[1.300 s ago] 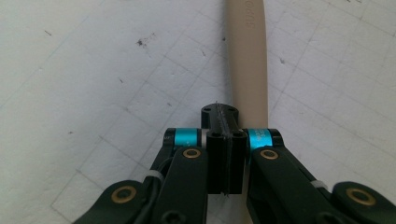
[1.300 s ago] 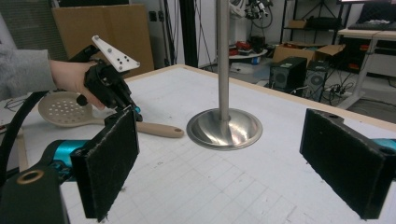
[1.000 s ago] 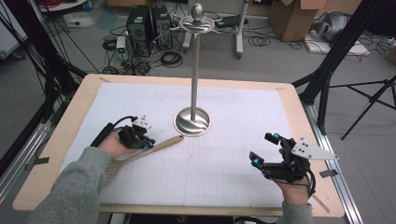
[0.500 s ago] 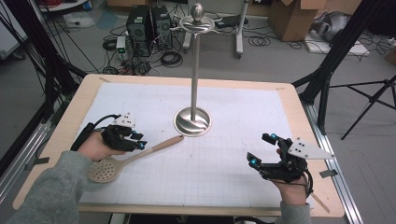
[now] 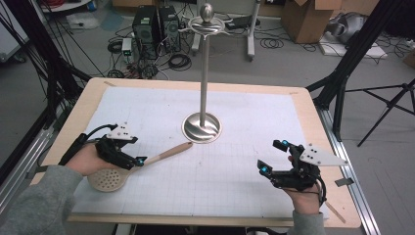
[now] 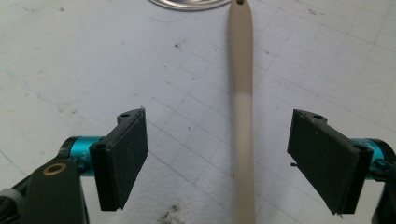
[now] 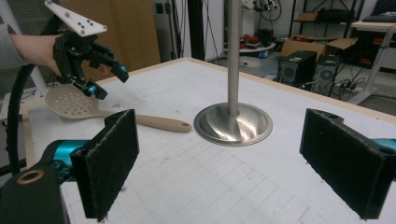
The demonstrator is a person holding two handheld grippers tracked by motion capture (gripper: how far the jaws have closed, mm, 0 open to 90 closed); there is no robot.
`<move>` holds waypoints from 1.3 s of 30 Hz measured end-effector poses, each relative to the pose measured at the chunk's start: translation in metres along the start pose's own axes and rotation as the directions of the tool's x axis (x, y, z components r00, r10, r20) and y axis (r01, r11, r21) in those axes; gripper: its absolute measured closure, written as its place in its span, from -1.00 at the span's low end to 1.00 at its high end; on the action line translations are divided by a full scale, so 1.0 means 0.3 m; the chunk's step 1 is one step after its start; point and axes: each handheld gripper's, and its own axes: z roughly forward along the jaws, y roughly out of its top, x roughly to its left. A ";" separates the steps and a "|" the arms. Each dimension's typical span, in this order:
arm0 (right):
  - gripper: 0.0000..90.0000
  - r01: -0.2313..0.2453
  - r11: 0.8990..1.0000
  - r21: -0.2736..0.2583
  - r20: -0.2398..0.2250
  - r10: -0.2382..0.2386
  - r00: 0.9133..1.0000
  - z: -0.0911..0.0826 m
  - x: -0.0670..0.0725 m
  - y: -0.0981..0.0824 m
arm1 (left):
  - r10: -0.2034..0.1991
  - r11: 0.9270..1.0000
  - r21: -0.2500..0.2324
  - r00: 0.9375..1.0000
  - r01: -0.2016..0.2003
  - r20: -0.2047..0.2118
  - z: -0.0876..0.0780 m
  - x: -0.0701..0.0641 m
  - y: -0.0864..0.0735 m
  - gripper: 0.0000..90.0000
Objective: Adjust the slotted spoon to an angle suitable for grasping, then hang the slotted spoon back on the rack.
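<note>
A beige slotted spoon (image 5: 111, 179) lies flat on the white mat, its handle (image 5: 169, 152) pointing at the foot of a metal stand (image 5: 201, 128). My left gripper (image 5: 136, 160) hovers over the handle close to the spoon's head. Its jaws have just been opening. In the left gripper view they stand wide (image 6: 219, 156) with the handle (image 6: 243, 93) lying between them, touched by neither pad. My right gripper (image 5: 271, 156) rests at the front right, open and empty (image 7: 229, 163). The right gripper view looks across at the stand (image 7: 233, 123), the spoon (image 7: 74, 102) and the left gripper (image 7: 109, 81).
The stand's tall pole (image 5: 204, 73) rises from the mat's middle with hooks and a ball at its top. The wooden table edge (image 5: 88, 105) frames the white gridded mat (image 5: 254, 117). Cables, computer cases and boxes lie on the floor beyond the table.
The left gripper was shut on the spoon's handle; it has let go, opened wide and drawn back to the left along the handle. The spoon lies on the mat. The right gripper stayed put.
</note>
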 end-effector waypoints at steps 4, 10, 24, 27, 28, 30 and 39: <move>-0.76 0.001 1.000 -0.003 -0.005 -0.001 1.000 0.008 -0.004 0.003 | 0.006 1.000 0.015 1.000 -0.006 0.009 0.009 -0.010 -0.011 -0.53; -0.76 -0.002 1.000 0.011 -0.007 0.002 1.000 0.029 -0.013 0.001 | 0.024 0.999 0.045 1.000 -0.024 0.012 0.018 -0.019 -0.016 -0.52; -0.76 0.003 1.000 0.010 -0.024 -0.003 1.000 0.052 -0.009 0.006 | 0.011 0.995 0.101 1.000 -0.011 0.007 0.029 -0.013 -0.052 -0.46; -0.76 0.000 1.000 0.008 -0.021 0.000 1.000 0.046 -0.007 0.006 | 0.002 0.994 0.112 1.000 -0.002 0.003 0.026 -0.004 -0.054 -0.45; -0.76 0.002 1.000 0.008 -0.021 -0.002 1.000 0.046 -0.007 0.006 | -0.003 0.994 0.107 1.000 0.003 0.002 0.027 -0.002 -0.055 -0.45; -0.76 0.008 1.000 0.006 -0.021 -0.008 1.000 0.047 -0.006 0.006 | -0.005 0.994 0.112 1.000 0.004 0.006 0.027 -0.001 -0.054 -0.45; -0.76 0.010 1.000 0.012 -0.022 -0.010 1.000 0.047 -0.008 0.003 | 0.026 0.990 0.139 0.999 -0.032 0.046 0.049 -0.011 -0.044 -0.43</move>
